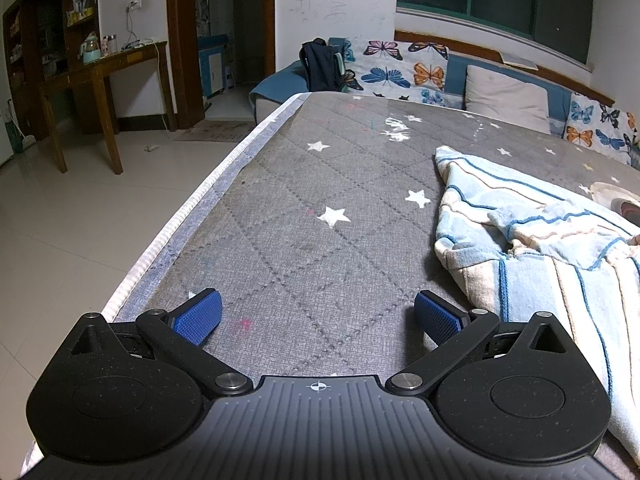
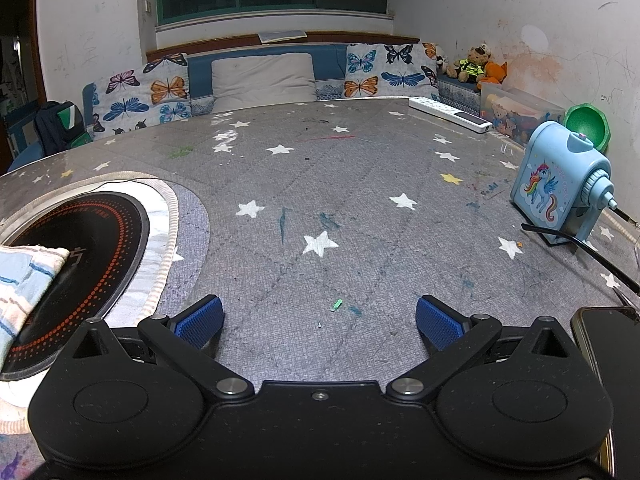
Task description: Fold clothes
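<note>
One striped garment [image 1: 540, 248] right of open left claw [image 1: 318, 314]

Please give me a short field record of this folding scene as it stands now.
surface: grey star-print table cover
garment: striped blue and cream cloth, crumpled, unfolded, right of the left gripper
left gripper: open, empty, over bare cover
right gripper: open, empty
cooktop: black, round, cloth corner overlapping it
other items: unicorn sharpener, phone, power strip
</note>
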